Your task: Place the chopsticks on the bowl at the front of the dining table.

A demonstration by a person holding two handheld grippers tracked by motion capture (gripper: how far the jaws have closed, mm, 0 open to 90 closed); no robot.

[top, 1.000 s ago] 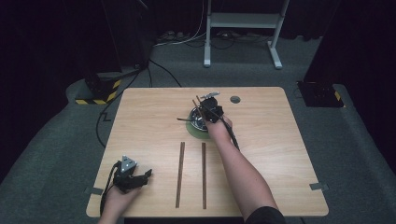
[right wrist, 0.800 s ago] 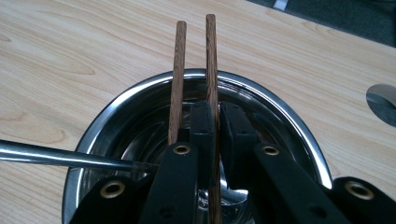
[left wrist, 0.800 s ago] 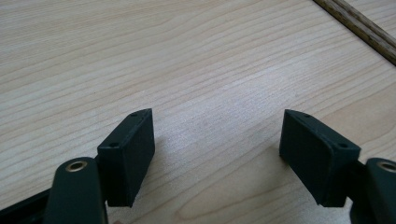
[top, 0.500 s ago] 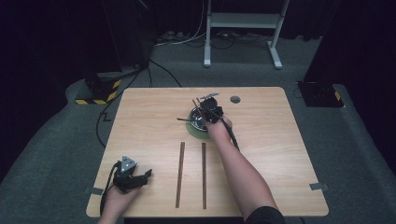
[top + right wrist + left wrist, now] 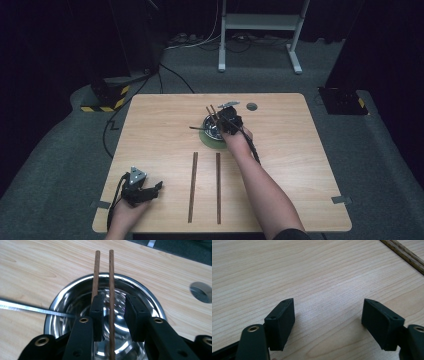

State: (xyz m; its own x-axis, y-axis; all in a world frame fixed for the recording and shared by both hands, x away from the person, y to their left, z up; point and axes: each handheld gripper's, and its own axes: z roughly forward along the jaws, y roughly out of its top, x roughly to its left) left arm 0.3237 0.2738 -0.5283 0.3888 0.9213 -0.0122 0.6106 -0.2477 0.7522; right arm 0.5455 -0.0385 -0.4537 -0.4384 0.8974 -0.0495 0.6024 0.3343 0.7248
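Observation:
A shiny steel bowl (image 5: pixel 215 131) (image 5: pixel 75 302) sits on a green mat (image 5: pixel 210 142) at the table's middle back. Two brown chopsticks (image 5: pixel 212 112) (image 5: pixel 110 272) lean in it and stick out over its far rim. My right gripper (image 5: pixel 221 120) (image 5: pixel 114 301) hangs over the bowl, and its jaws have just been opening. One chopstick stands free between the pads and the other lies along the left pad's edge, so nothing is pressed. A flat metal handle (image 5: pixel 196 129) (image 5: pixel 27 308) juts left from the bowl. My left gripper (image 5: pixel 156 188) (image 5: pixel 328 308) rests open on the wood at the front left.
Two dark wooden strips (image 5: pixel 193 186) (image 5: pixel 218 186) lie side by side on the table's front middle; one strip (image 5: pixel 404 255) crosses the left gripper view's top right corner. A round grey cable port (image 5: pixel 251 106) (image 5: pixel 201 291) is set into the tabletop behind the bowl.

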